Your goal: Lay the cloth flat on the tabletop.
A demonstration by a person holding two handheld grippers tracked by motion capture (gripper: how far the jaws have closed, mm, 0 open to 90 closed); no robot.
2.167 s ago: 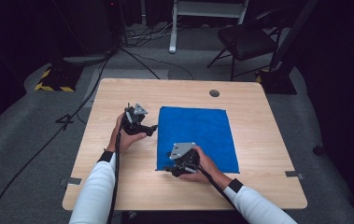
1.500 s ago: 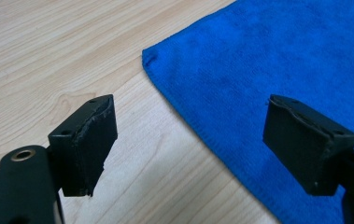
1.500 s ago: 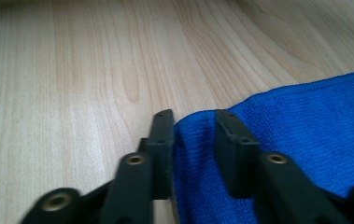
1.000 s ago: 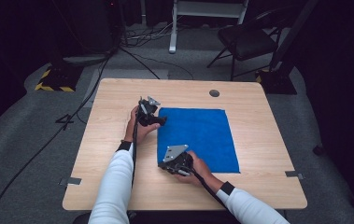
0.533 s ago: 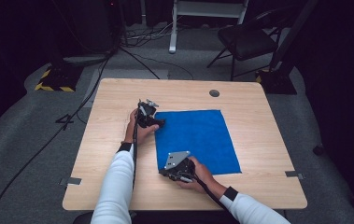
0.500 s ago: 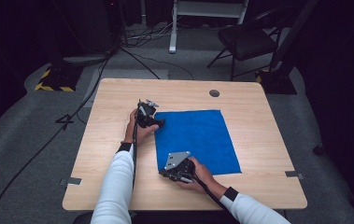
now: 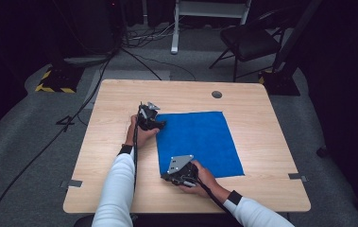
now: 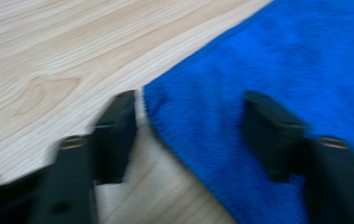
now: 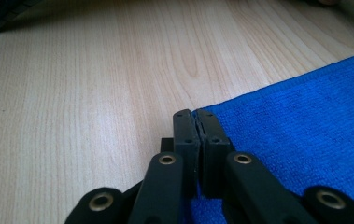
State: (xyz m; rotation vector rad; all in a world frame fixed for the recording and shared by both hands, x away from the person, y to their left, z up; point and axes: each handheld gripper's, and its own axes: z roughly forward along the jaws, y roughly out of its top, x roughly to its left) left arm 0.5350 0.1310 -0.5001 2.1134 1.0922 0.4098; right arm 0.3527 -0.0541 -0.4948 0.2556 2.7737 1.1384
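Fingers (image 8: 114, 135) straddle blue cloth (image 8: 277, 60) corner, closing

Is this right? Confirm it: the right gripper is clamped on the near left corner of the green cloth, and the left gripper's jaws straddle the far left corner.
One thing is wrong: the cloth is blue, not green, as the high view shows. The right gripper is indeed clamped on its near left corner, and the left gripper straddles the far left corner, its jaws having just been closing.
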